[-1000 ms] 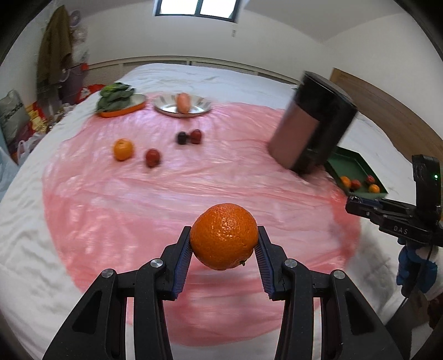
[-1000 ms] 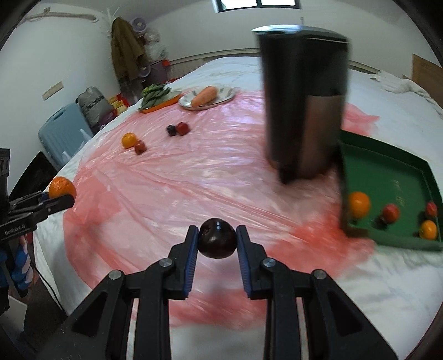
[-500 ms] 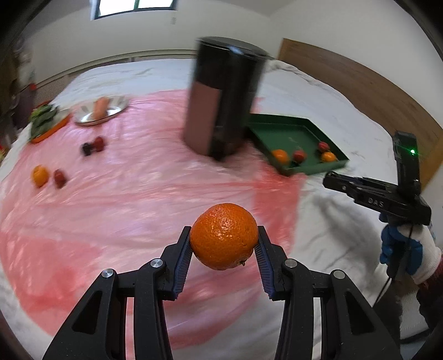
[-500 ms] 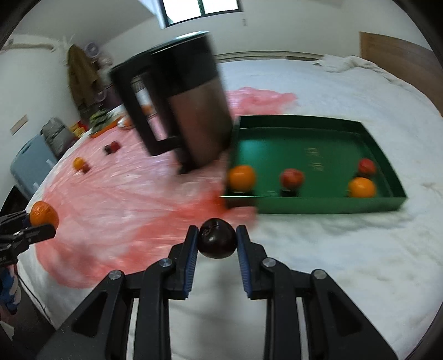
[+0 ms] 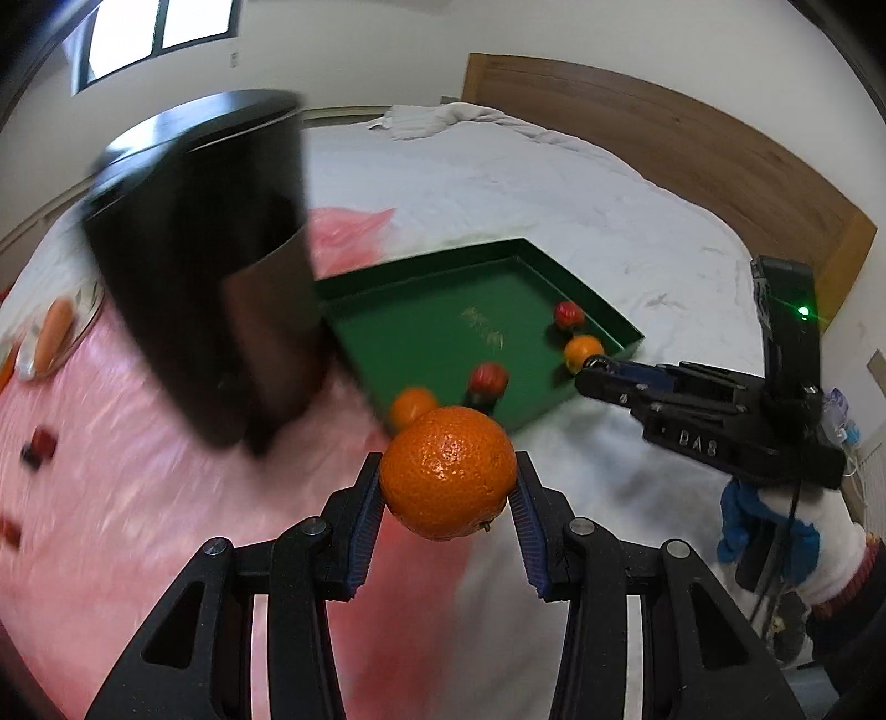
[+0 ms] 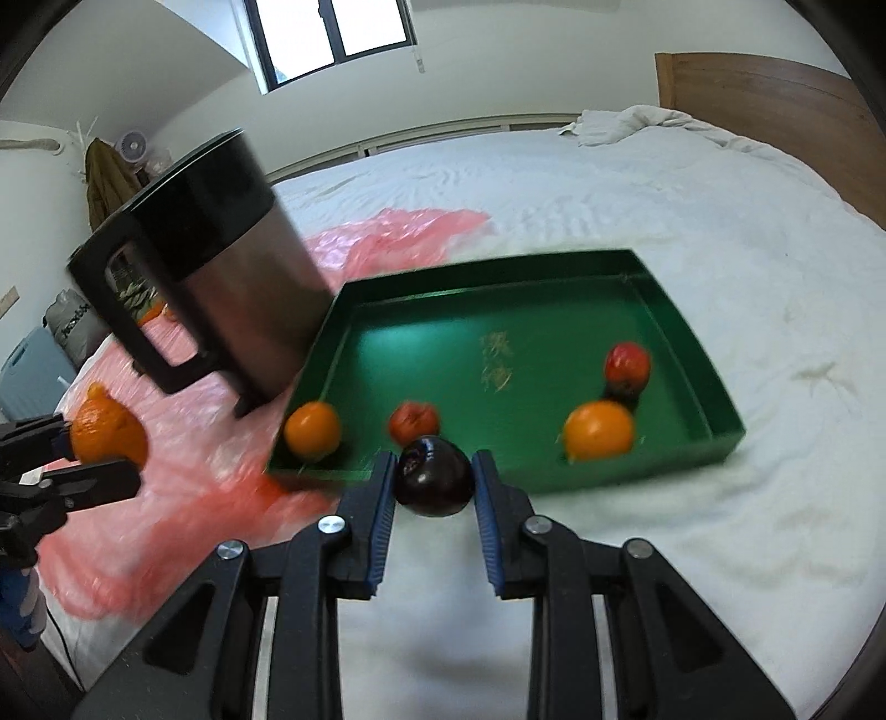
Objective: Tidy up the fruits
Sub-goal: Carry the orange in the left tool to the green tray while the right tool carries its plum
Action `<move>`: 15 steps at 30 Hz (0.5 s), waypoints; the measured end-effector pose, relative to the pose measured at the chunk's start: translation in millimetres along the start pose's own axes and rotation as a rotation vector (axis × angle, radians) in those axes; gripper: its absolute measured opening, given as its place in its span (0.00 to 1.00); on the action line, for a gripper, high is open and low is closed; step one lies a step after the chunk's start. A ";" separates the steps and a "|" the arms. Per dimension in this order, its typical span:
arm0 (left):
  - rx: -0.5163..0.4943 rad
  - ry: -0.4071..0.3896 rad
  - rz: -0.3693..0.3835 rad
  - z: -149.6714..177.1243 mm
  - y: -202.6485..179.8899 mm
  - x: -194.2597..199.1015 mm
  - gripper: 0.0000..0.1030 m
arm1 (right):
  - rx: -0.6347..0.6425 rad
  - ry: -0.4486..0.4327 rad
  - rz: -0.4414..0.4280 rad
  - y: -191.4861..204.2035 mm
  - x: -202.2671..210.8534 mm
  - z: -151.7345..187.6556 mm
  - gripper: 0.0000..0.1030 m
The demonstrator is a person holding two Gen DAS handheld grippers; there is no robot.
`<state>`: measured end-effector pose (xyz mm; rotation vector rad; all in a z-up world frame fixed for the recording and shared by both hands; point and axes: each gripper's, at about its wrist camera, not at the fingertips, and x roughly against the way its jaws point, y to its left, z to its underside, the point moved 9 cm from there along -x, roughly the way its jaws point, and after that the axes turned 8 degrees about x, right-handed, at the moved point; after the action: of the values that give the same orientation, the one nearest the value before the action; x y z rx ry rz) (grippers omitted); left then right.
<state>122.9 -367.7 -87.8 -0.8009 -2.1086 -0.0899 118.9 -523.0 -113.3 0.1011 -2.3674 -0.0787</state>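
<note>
Bright window (image 6: 332, 33) daylight, fisheye-bent edges — motion-blurred background, dark vignette corners

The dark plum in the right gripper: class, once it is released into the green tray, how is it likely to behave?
The dark plum looks round and glossy, so it will probably roll a little on the flat floor of the green tray. The tray's raised walls should stop it. Its smooth skin may slip between the fingers of the right gripper if the grip loosens.

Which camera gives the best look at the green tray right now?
The right wrist view: the green tray faces it whole, all four fruits visible. In the left wrist view the tray is angled, partly hidden behind the black jug and held orange.
</note>
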 end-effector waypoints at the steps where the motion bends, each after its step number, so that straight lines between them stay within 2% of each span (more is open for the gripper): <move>1: -0.005 0.002 -0.002 -6.1 -2.4 -8.4 0.38 | 0.000 -0.003 0.005 -5.0 -5.4 -5.5 0.12; 7: -0.011 0.022 -0.054 -39.3 -3.4 -70.2 0.38 | 0.010 0.003 0.036 -26.3 -36.0 -26.3 0.12; 15: -0.013 0.071 -0.103 -50.3 1.9 -131.8 0.38 | 0.029 0.055 0.069 -49.1 -79.4 -33.2 0.12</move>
<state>215.6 -450.4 -154.6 -0.6860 -2.0829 -0.1848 201.2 -565.1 -148.8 0.0345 -2.3150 -0.0085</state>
